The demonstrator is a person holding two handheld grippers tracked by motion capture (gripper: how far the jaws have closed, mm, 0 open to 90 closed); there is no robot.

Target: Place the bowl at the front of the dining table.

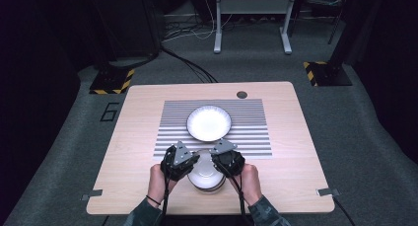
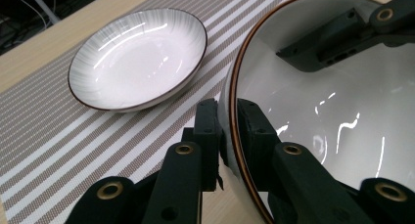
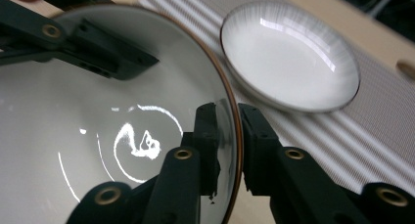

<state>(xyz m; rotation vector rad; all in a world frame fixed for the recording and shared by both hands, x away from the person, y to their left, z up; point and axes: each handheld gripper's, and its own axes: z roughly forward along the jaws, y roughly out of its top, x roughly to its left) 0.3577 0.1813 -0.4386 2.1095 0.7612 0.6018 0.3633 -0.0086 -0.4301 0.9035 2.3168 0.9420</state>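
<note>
Both tools pinch the rim of a white bowl [image 1: 204, 175] at the desk's [image 1: 128, 137] near edge: left tool [image 2: 229, 136] on its left side, right tool [image 3: 239, 141] opposite. The grasp looks set; next probably comes a level, two-handed lift toward the plate [image 1: 209, 123] on the striped placemat [image 1: 170, 132].
</note>
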